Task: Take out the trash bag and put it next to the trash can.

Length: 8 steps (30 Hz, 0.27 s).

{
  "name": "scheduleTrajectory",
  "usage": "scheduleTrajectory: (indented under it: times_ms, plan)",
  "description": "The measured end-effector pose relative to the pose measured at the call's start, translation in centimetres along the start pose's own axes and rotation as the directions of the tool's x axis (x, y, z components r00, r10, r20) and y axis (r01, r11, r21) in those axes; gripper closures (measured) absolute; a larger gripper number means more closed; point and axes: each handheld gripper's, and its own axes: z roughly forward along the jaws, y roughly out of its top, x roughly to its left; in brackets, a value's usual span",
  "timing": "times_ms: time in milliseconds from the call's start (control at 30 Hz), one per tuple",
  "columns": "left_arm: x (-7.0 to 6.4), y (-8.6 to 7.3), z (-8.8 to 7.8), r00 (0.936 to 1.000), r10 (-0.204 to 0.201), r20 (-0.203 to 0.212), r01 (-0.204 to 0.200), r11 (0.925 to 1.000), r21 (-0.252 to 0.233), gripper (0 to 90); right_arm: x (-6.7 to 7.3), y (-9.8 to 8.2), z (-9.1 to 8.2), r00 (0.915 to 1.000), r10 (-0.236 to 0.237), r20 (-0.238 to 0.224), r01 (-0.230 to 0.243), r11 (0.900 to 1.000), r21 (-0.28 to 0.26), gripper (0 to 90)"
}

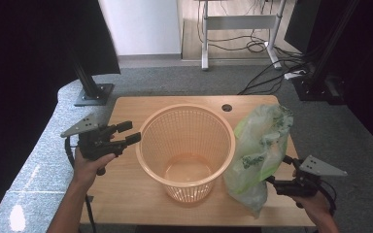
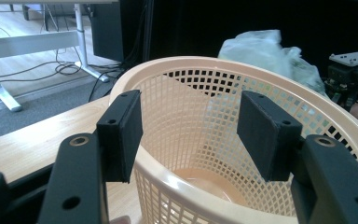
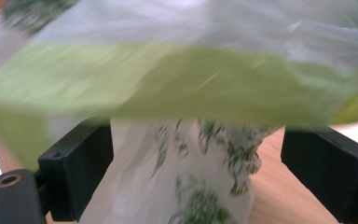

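Bag (image 3: pixel 177 186) between open right gripper (image 3: pixel 196 172) jaws

Your left gripper (image 1: pixel 128 132) sits level at the left of the table, its jaws standing apart with nothing between them, your left hand (image 1: pixel 91 160) wrapped around its body. Your right gripper (image 1: pixel 272 182) lies low at the right, pointing inward, jaws spread wide; your right hand (image 1: pixel 315 204) holds it from behind.
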Motion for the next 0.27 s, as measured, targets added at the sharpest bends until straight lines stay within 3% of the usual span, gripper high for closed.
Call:
scheduleTrajectory:
  times_ms: [267]
  plan:
    - [-0.22, 0.01, 0.13, 1.0000, 0.005, -0.001, -0.005, 1.0000, 0.004, 40.0, -0.09, -0.93, -0.36, 0.9998, 0.017, 0.005, -0.017, 1.000, -0.016, 10.4]
